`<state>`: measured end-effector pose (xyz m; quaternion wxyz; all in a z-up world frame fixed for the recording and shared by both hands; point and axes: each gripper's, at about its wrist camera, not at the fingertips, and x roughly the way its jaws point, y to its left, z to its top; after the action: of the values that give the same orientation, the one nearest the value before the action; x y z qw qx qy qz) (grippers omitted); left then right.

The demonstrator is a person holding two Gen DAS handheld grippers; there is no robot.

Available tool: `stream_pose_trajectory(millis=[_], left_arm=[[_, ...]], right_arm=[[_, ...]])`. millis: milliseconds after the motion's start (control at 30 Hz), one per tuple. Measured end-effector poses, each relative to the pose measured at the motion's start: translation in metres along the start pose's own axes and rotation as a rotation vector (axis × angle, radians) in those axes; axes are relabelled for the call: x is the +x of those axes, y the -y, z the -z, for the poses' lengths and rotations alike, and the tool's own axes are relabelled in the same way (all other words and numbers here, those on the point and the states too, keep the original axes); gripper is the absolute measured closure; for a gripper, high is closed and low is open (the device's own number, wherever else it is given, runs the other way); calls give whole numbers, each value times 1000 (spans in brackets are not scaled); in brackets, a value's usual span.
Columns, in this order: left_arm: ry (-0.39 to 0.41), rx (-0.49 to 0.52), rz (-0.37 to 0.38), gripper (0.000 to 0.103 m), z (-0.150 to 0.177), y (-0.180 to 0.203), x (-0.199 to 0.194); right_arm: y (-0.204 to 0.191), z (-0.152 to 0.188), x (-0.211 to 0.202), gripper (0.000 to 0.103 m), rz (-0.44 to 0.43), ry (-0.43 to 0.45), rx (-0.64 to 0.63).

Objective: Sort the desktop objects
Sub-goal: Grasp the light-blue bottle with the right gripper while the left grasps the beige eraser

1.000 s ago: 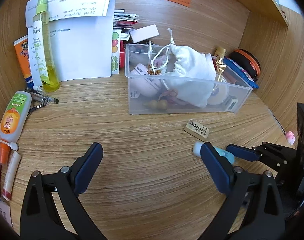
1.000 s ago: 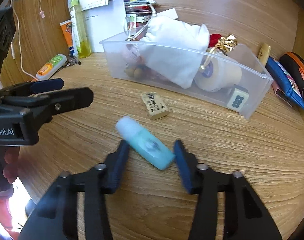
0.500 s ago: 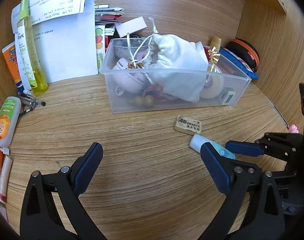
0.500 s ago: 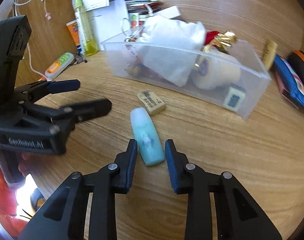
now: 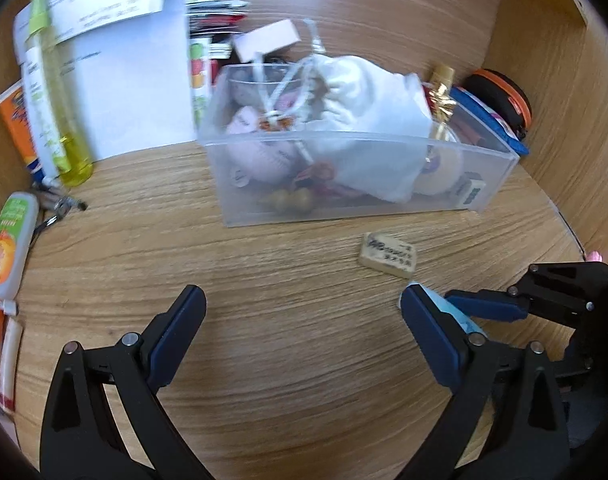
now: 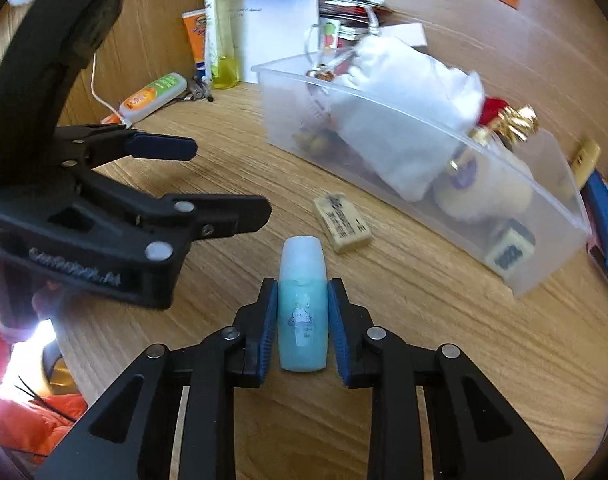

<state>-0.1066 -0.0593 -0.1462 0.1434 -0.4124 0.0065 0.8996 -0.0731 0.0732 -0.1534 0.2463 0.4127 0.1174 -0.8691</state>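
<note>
My right gripper (image 6: 303, 304) is shut on a small teal bottle (image 6: 303, 312) with a pale cap, its cap pointing away from me, low over the wooden desk. A beige eraser (image 6: 342, 222) lies just beyond it, in front of a clear plastic bin (image 6: 424, 184) that holds a white cloth bag and several small items. In the left wrist view the bin (image 5: 344, 176) and eraser (image 5: 388, 255) lie ahead. My left gripper (image 5: 304, 320) is open and empty over bare desk; the right gripper's fingers (image 5: 484, 306) show at its right with a sliver of the bottle.
At the back left stand a yellow spray bottle (image 5: 52, 92), an orange tube (image 5: 14, 120) and white papers (image 5: 124, 80). An orange-labelled tube (image 5: 6, 244) lies at the left edge. A blue pouch and an orange-rimmed case (image 5: 504, 96) sit behind the bin's right end.
My right gripper has closed from wide open onto the teal bottle, which has turned to lie straight between the fingers. The left gripper has stayed open, its view shifting slightly.
</note>
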Motion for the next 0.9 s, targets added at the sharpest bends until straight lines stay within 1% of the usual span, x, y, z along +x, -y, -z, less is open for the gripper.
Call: stream_pose_trajectory(millis=[133, 267, 333, 367, 433, 500, 533, 600, 633, 667, 700, 767, 900], left_arm=[[-20, 64, 15, 4, -6, 17, 12], [-41, 104, 29, 4, -12, 32, 25], [-39, 114, 21, 4, -15, 36, 29], [-25, 116, 9, 6, -17, 38, 28], [-7, 126, -2, 15, -20, 41, 28], [-22, 136, 0, 30, -21, 44, 32], [-40, 139, 2, 33, -21, 46, 36], [-64, 143, 9, 41, -22, 48, 40], [-67, 145, 10, 41, -23, 50, 40], [-63, 149, 8, 43, -24, 51, 39], [-64, 152, 9, 47, -25, 52, 38], [-65, 161, 7, 50, -26, 55, 36], [-64, 177, 13, 58, -28, 58, 30]], right_arm=[[28, 14, -18, 80, 12, 38, 84], [49, 20, -30, 80, 21, 61, 147], [57, 22, -35, 80, 22, 69, 169], [61, 23, -37, 80, 21, 75, 178], [68, 27, -42, 80, 18, 82, 195], [73, 28, -42, 80, 12, 84, 209], [75, 29, -43, 80, 7, 86, 213], [78, 30, -45, 80, 1, 92, 215], [77, 28, -44, 80, 0, 96, 214], [78, 27, -44, 80, -2, 101, 214], [77, 25, -43, 80, -6, 105, 216], [79, 23, -41, 80, -14, 105, 214], [81, 26, -37, 80, 10, 82, 218]])
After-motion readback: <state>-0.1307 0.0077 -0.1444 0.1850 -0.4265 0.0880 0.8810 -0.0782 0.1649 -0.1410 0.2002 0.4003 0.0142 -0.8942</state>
